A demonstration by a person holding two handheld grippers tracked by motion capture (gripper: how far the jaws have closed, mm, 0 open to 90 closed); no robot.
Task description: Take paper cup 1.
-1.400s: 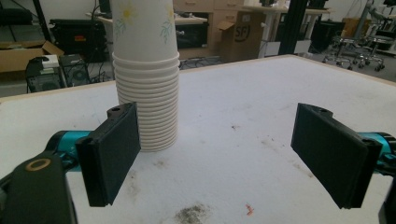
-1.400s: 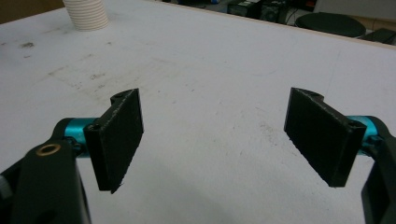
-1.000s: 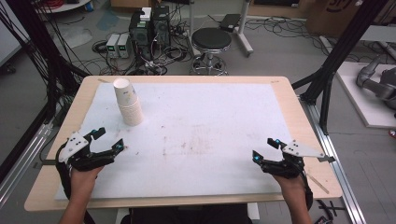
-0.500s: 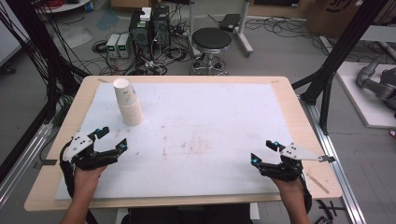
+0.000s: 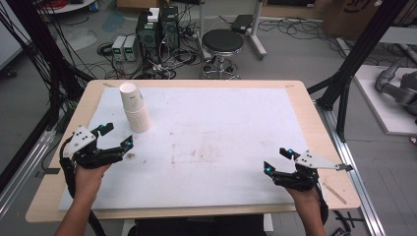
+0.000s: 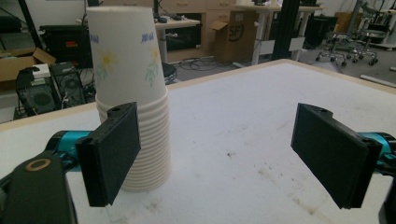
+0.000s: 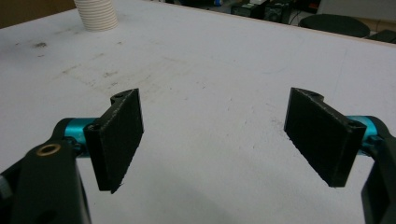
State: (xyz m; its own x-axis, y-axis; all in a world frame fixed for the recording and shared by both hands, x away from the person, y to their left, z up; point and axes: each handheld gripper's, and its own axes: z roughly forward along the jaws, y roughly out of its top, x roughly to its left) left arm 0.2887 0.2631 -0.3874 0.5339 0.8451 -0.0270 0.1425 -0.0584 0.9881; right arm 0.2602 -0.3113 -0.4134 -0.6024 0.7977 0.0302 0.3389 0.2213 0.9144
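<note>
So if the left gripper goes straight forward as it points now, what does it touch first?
Probably the stack of paper cups: the left gripper is open, and its left jaw lines up with the stack's base.

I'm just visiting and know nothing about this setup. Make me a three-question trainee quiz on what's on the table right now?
1. True or false: the left gripper is shut on the stack of paper cups.
2. Which gripper is nearer the stack: A left, B right?
3. Fill in: the stack stands upside down on the white ____.

Key: 1 false, its jaws are open and apart from the stack. 2 A. 3 mat.
</note>
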